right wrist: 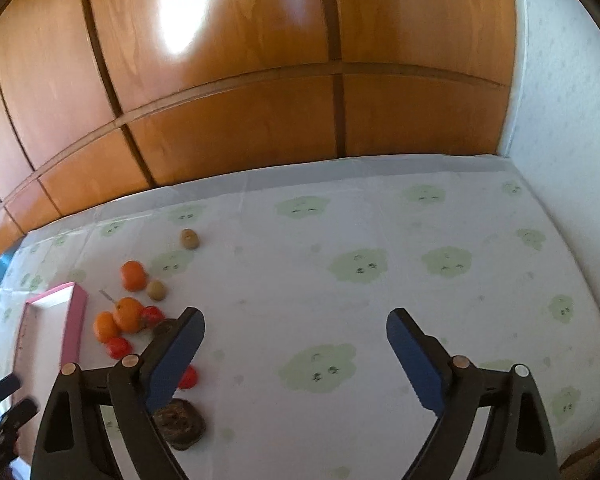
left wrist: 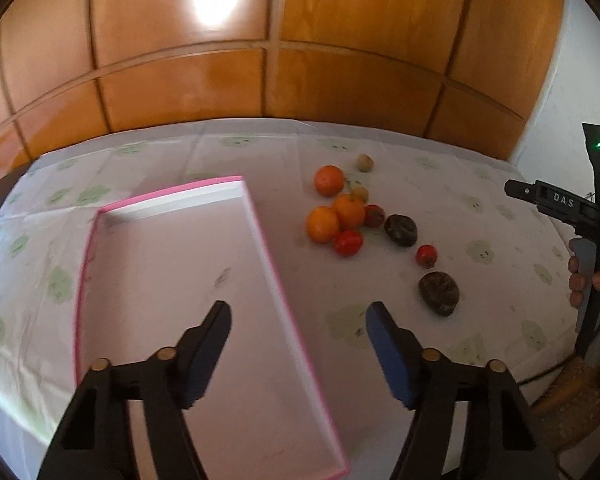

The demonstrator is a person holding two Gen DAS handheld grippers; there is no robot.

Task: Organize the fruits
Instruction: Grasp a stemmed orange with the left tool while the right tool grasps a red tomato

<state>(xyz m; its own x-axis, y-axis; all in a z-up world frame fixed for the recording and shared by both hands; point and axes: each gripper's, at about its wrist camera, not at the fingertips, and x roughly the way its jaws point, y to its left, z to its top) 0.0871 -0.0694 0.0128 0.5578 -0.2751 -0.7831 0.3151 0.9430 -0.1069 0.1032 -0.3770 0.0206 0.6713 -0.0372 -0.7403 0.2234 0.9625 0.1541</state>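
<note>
In the right wrist view, the right gripper's left finger covered most of one dark wrinkled fruit and part of a red fruit. The pink-rimmed tray was largely cut off at the left edge. In the left wrist view, the tray's near corner was blurred; the two small tan fruits were too small to identify.

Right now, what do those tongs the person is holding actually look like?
Each is black plastic: two angular arms with triangular cut-outs, joined by small brass-coloured pins, ending in flat blue ridged pads. That goes for the left tongs and the right tongs. Seen from the side, the right tongs carry white "DAS" lettering, a small green light and a thin black cable.
</note>
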